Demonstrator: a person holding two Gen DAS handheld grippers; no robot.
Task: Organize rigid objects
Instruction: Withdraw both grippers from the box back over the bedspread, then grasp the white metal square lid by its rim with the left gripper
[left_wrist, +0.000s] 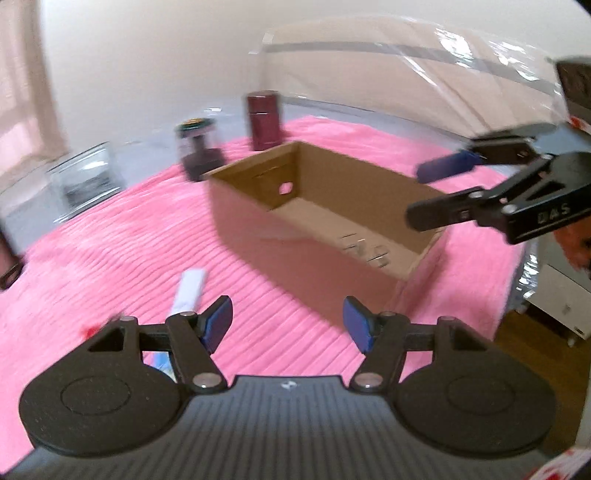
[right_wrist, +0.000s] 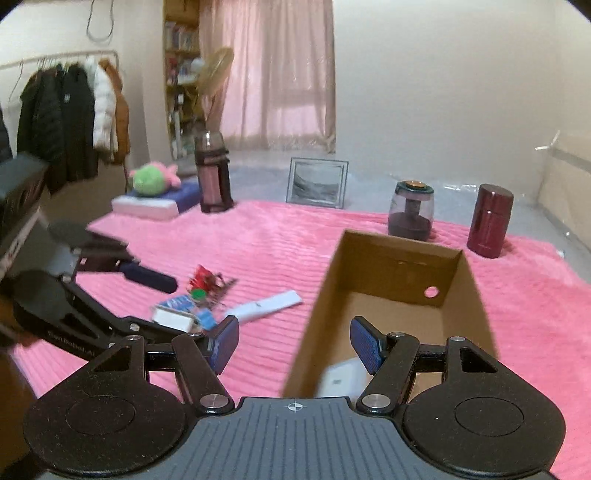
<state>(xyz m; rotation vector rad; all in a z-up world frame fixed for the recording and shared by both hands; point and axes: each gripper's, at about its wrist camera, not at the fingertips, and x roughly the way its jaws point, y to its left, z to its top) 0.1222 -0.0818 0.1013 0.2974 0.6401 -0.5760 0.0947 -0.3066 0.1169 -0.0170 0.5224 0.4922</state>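
An open cardboard box (left_wrist: 251, 206) (right_wrist: 391, 273) stands on the pink blanket (left_wrist: 110, 266) (right_wrist: 280, 236). A white item (right_wrist: 343, 376) lies inside at its near end. My left gripper (left_wrist: 288, 326) (right_wrist: 162, 302) is open over the blanket, short of the box, with nothing between its blue pads. My right gripper (right_wrist: 295, 343) (left_wrist: 424, 192) is open and empty above the box's near rim. A white stick (left_wrist: 190, 290) (right_wrist: 266, 304), a red packet (right_wrist: 203, 282) and a small blue and white box (right_wrist: 181, 310) lie loose to the box's left.
Past the box stand a maroon cylinder (left_wrist: 264, 120) (right_wrist: 489, 225) and a green-lidded jar (left_wrist: 197, 151) (right_wrist: 412, 210). A framed picture (right_wrist: 317, 182), a dark bottle (right_wrist: 214, 173) and a plush toy (right_wrist: 155, 179) are farther back. Coats (right_wrist: 70, 122) hang on a rack at the left.
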